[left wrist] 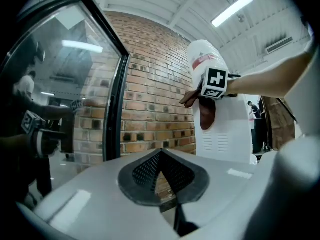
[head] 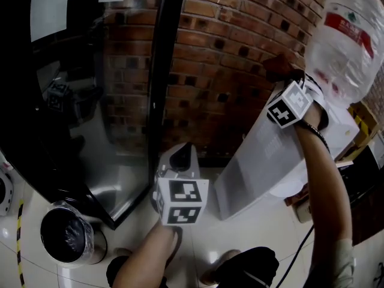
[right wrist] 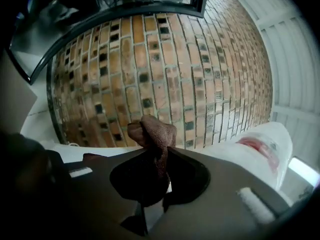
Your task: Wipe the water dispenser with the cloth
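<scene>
The white water dispenser (head: 264, 155) stands against the brick wall with a clear bottle (head: 348, 35) upside down on top. My right gripper (head: 282, 77) is raised at the dispenser's upper back corner, shut on a brown cloth (head: 277, 66). In the right gripper view the cloth (right wrist: 152, 139) bunches up out of the closed jaws, with the bottle (right wrist: 260, 151) to the right. My left gripper (head: 182, 152) hangs lower, left of the dispenser, shut and holding nothing. The left gripper view shows the dispenser (left wrist: 230, 129), the cloth (left wrist: 206, 111) and the right gripper (left wrist: 200, 96) ahead.
A black-framed glass door (head: 159, 101) stands left of the brick wall (head: 228, 53). A round bin with a dark liner (head: 66, 236) sits on the floor at bottom left. Cardboard boxes (head: 366, 122) are stacked right of the dispenser. A cable runs down at my right arm.
</scene>
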### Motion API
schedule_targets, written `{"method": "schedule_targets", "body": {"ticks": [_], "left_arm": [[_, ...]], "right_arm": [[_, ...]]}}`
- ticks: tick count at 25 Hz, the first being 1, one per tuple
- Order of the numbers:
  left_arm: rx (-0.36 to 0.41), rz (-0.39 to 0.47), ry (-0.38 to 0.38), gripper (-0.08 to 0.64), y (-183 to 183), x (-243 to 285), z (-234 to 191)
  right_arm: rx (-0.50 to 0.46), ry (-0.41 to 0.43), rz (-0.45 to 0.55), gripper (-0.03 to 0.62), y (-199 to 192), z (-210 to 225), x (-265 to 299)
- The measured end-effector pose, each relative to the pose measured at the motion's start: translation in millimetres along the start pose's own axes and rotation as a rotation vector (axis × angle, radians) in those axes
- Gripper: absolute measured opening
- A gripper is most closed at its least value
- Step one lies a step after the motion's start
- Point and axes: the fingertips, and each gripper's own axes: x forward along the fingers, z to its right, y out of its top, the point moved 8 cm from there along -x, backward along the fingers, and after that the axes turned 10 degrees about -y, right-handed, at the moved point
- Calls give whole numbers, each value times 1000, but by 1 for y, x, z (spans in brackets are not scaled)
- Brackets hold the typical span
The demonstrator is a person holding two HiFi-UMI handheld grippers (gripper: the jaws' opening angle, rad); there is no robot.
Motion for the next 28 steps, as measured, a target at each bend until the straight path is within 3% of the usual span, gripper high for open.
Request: {"method": "schedule_targets", "body": {"ticks": [6, 13, 18, 24, 28], "left_arm": [[15, -14, -17, 0, -3, 10, 6], [38, -36, -27, 0, -10, 23, 8], [39, -29, -11, 0, -12, 30, 0], [21, -30, 23, 0, -16, 36, -18], [5, -64, 33, 0, -27, 38, -24]], "right_arm": [[-121, 10, -84, 64, -8, -20, 18], [-211, -5, -92, 62, -7, -28, 17], [-347, 88, -112, 64, -7, -69, 16], [-300, 228, -166, 64, -15, -132, 13], [-327, 294, -188, 64, -22, -180, 5]]}}
